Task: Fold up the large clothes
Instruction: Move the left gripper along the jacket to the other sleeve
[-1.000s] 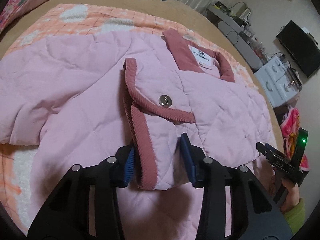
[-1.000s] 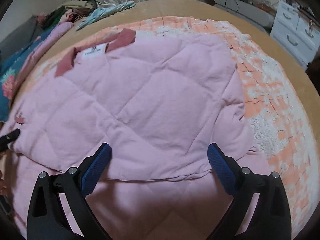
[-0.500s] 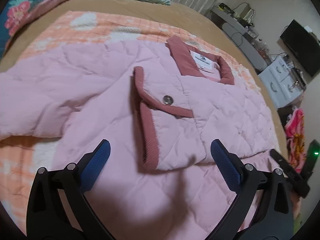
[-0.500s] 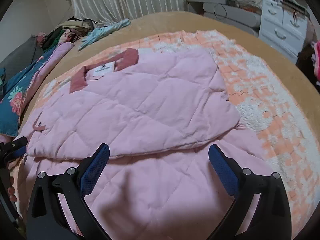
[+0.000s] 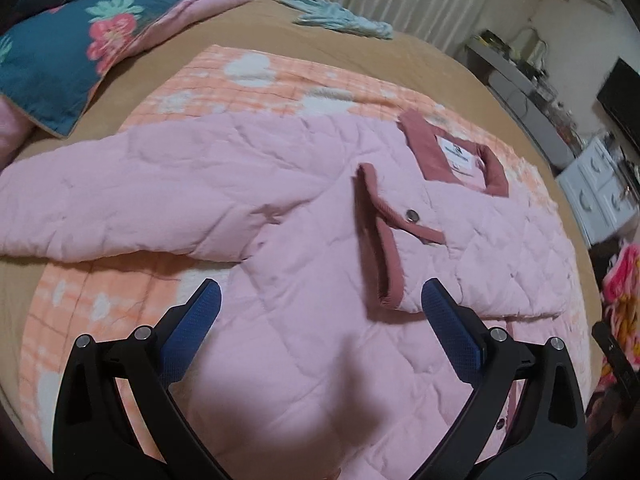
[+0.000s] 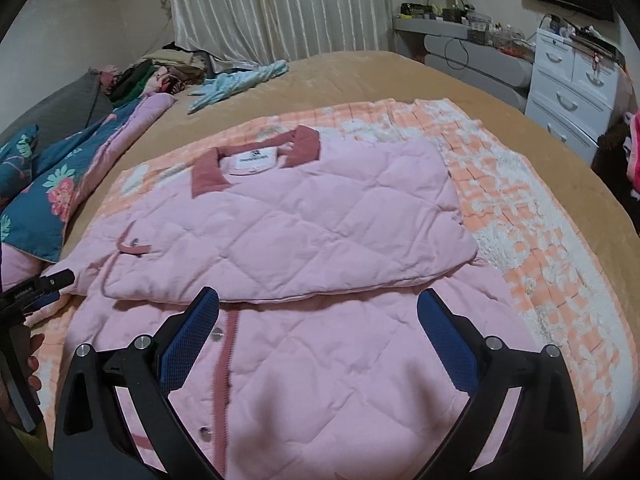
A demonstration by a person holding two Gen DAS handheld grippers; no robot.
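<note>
A pink quilted jacket with a dark-rose collar lies spread on an orange-and-white blanket on the bed. Its right sleeve is folded across the chest, the rose-trimmed cuff with a snap lying near the middle. The left sleeve stretches out flat to the left. My left gripper is open and empty above the jacket's lower front. The jacket also shows in the right wrist view. My right gripper is open and empty above the button placket.
A blue floral quilt lies at the bed's left side. A light-blue garment lies at the far end of the bed. White drawers and a grey desk stand on the right. The left gripper shows at the right wrist view's left edge.
My left gripper let go of the folded sleeve cuff, opened wide and pulled back. My right gripper, open throughout, also drew back and up from the jacket.
</note>
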